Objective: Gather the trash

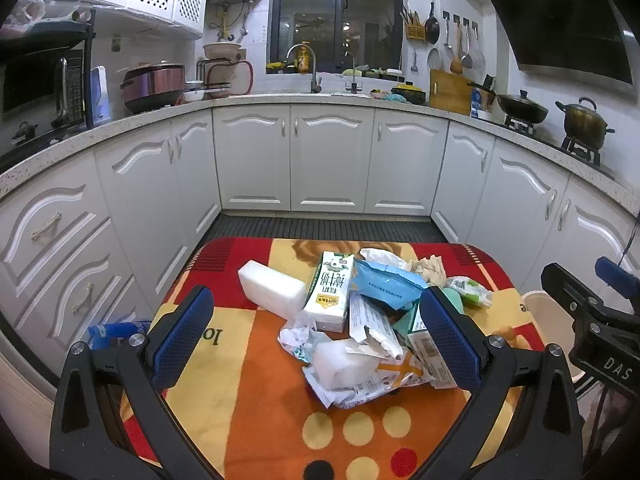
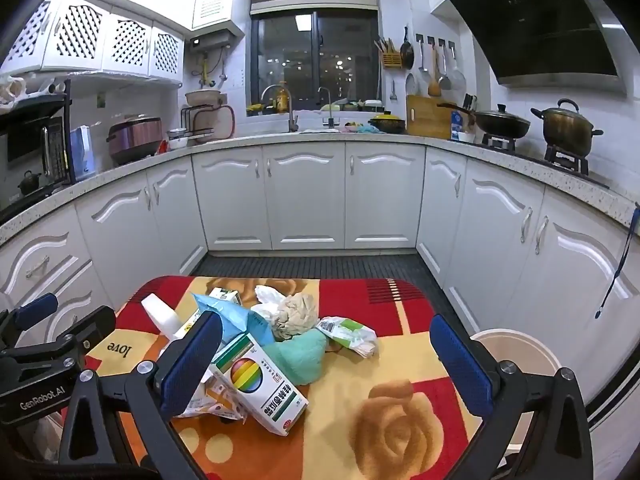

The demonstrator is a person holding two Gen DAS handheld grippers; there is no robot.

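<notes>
Both grippers gape wide, empty: left gripper above near edge of trash pile on counter; right gripper just right of pile; bin far right.

Right claw wide open above trash pile; cream bin right of table.

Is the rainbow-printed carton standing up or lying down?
Lying down. In the right wrist view the rainbow carton rests flat on the colourful cloth, its printed face up, at the pile's near edge.
</notes>
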